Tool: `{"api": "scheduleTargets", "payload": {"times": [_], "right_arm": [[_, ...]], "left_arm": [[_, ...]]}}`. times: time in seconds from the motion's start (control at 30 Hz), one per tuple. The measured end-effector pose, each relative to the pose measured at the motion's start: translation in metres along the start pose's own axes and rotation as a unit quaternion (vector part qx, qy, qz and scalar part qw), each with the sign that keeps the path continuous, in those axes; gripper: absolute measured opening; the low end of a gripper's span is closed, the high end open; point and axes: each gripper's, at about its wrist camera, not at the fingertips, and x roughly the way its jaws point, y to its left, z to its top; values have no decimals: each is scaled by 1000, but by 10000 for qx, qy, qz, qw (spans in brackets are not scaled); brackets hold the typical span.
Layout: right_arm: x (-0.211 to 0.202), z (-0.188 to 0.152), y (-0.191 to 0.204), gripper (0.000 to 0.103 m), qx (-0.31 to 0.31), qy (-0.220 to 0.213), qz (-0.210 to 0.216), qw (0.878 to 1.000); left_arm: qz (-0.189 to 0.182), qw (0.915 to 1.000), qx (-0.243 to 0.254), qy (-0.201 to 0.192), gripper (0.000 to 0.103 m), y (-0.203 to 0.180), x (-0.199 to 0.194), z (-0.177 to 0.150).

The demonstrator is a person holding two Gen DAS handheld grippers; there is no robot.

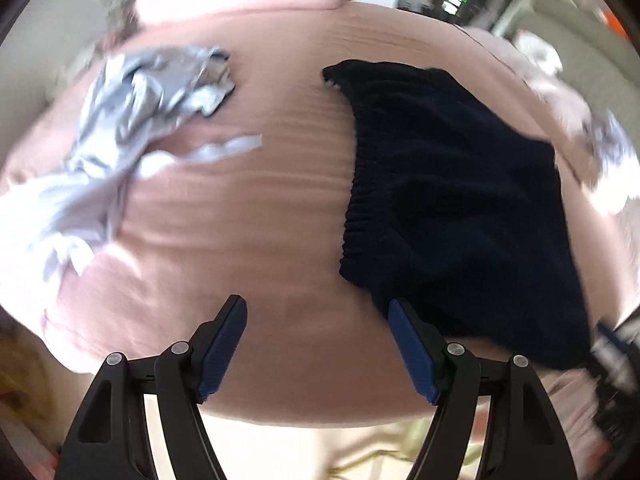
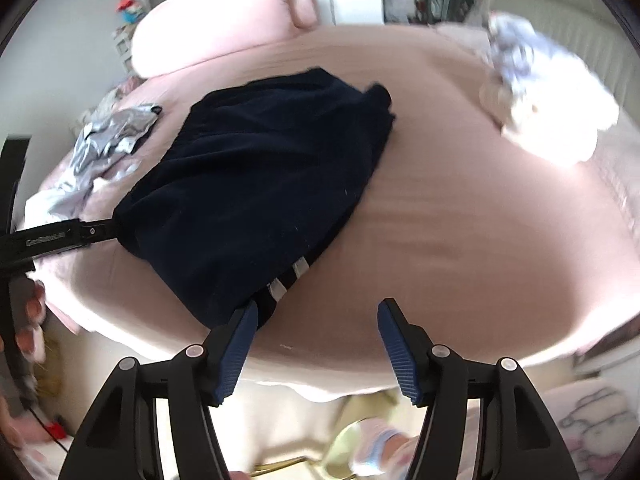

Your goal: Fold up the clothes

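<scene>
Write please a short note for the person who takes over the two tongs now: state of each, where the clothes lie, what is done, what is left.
Left tongs: open, nothing between the jaws, at the near left edge of the dark navy garment.
Right tongs: open, empty, beside its white-striped corner.
Navy garment lies on the pink bed, looks folded over, released.
Silver-grey garment lies crumpled to the left; a white bundle sits far right.
Left to do: finish the navy piece if needed, then fold the other two.
</scene>
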Motion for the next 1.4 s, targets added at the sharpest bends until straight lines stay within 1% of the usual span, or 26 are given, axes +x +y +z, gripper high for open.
{"api": "scheduleTargets", "payload": {"times": [0.03,0.1,0.17,0.23,0.3,0.43,0.6,0.7,0.73,0.8,0.87,0.9,0.93,1.0,1.03,1.07,1.17,1.2,1.27,1.37,1.4], "right_arm": [[-1,1,3,65,-142,-56,-75,9999],[-3,3,8,66,-324,-111,-158,9993],[-3,2,9,66,-367,-67,-190,9991],[-4,2,10,66,-401,-16,-221,9989],[-7,0,11,66,-449,10,-249,9987],[-18,-5,17,66,-602,-81,-363,9975],[-23,-12,31,68,-1076,-133,-513,9928],[-21,-14,40,69,-1373,-107,-584,9887],[-19,-15,42,69,-1447,-80,-603,9876],[-17,-15,45,69,-1589,-48,-663,9851],[-17,-15,48,69,-1731,-53,-750,9820],[-18,-15,49,69,-1813,-69,-780,9803],[-18,-15,50,69,-1898,-89,-807,9785],[-17,-16,52,69,-2063,-117,-862,9746],[-16,-16,54,69,-2142,-122,-891,9726],[-14,-17,55,69,-2211,-102,-937,9707],[-9,-17,58,69,-2363,-69,-1045,9660],[-8,-17,59,69,-2438,-102,-1085,9637],[-8,-18,63,69,-2614,-186,-1176,9579],[-8,-22,74,69,-3078,-448,-1441,9394],[-8,-26,79,69,-3320,-583,-1584,9280]], "left_arm": [[39,9998,169,-27,72,-3,-3,-2],[-75,9995,310,21,72,-5,-7,-1],[-206,9990,399,81,72,-6,-10,1],[-190,9982,556,108,72,-8,-14,4],[12,9968,803,27,72,-12,-21,2],[537,9881,1429,-181,72,-23,-31,-6],[815,9765,1978,-269,72,-32,-28,-10],[1033,9673,2296,-298,72,-37,-25,-13],[1189,9608,2474,-379,72,-39,-24,-16],[1598,9391,2976,-630,72,-42,-22,-25],[1970,9168,3385,-780,72,-44,-17,-32],[2013,9133,3457,-767,72,-43,-15,-33],[1939,9156,3452,-707,72,-41,-15,-33],[1702,9251,3347,-560,72,-36,-15,-30],[1628,9279,3314,-525,72,-35,-15,-29],[1694,9249,3353,-588,72,-35,-15,-28],[2044,9042,3661,-818,72,-44,-13,-32],[2124,8951,3808,-930,72,-48,-12,-34],[2175,8787,4097,-1127,72,-57,-11,-40],[2112,8543,4540,-1396,72,-68,-12,-51],[2104,8436,4716,-1475,72,-71,-11,-55]]}}
